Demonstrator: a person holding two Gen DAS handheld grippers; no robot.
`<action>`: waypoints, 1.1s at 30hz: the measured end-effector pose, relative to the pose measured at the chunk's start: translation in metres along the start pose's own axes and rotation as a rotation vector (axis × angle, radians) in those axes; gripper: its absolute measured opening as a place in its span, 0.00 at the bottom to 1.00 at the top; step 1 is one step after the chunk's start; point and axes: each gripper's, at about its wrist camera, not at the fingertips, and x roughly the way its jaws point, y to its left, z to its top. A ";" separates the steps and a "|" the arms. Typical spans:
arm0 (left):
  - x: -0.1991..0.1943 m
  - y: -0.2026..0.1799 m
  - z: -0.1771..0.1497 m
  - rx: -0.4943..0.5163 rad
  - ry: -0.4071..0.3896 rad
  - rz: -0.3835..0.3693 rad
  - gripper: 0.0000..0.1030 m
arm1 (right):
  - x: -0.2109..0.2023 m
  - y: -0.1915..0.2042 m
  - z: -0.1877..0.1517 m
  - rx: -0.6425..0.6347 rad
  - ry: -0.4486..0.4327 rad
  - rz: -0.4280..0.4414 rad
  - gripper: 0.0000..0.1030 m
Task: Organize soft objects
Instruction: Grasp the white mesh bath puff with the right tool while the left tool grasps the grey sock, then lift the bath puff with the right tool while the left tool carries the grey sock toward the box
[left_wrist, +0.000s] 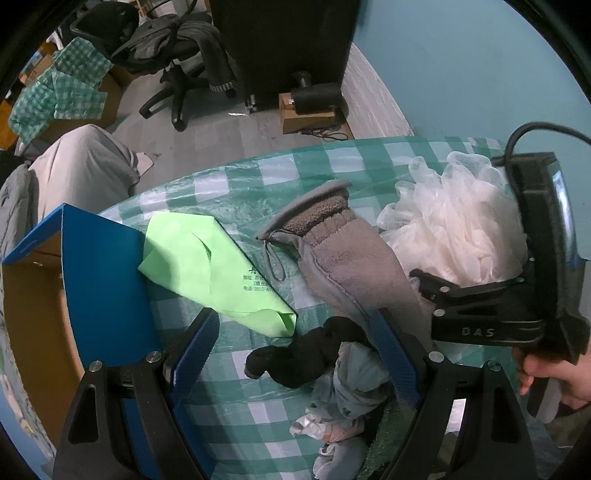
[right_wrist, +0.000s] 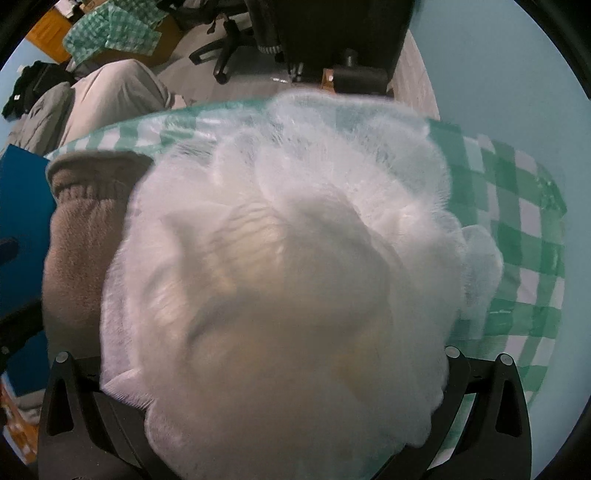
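— Green-checked counter, chairs and clutter on the floor behind. Blue box standing open at the left edge.

— Left tongs?

— Spread wide, gripping nothing. Black sock lying between the blue pads, pale bundle just under it, toward the camera.

— And the grey sock?

— Stretched from the right pad up and away, cuff at the far end, long axis running roughly along the left tongs' line of sight, leaning left. Green cloth just left of it, one corner touching the box wall.

— Right tongs?

— Closed around the white mesh puff, by the look of it; fingers buried in the mesh, so not fully certain. In the right wrist view, puff filling nearly everything, blurred, pads hidden.

— Puff on the counter or lifted?

— Cannot tell. Sitting right of the grey sock and touching or overlapping it.

— Box lies which way from the puff?

— Across the whole pile, far left. Left tongs much nearer the box; right tongs well apart from it. Probably a long carry leftward over the socks and cloth, or a drop somewhere closer.

— Risk?

— Loose mesh snagging the grey sock on the way over, likely.
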 end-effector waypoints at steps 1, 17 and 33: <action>0.000 0.000 0.000 0.000 0.001 0.000 0.83 | 0.004 -0.001 0.000 0.001 0.007 0.002 0.99; -0.009 -0.006 0.004 -0.068 0.003 -0.084 0.84 | -0.027 -0.029 -0.039 -0.027 -0.099 -0.011 0.64; 0.034 -0.042 0.025 0.025 0.068 -0.003 0.75 | -0.050 -0.055 -0.059 0.034 -0.153 -0.044 0.62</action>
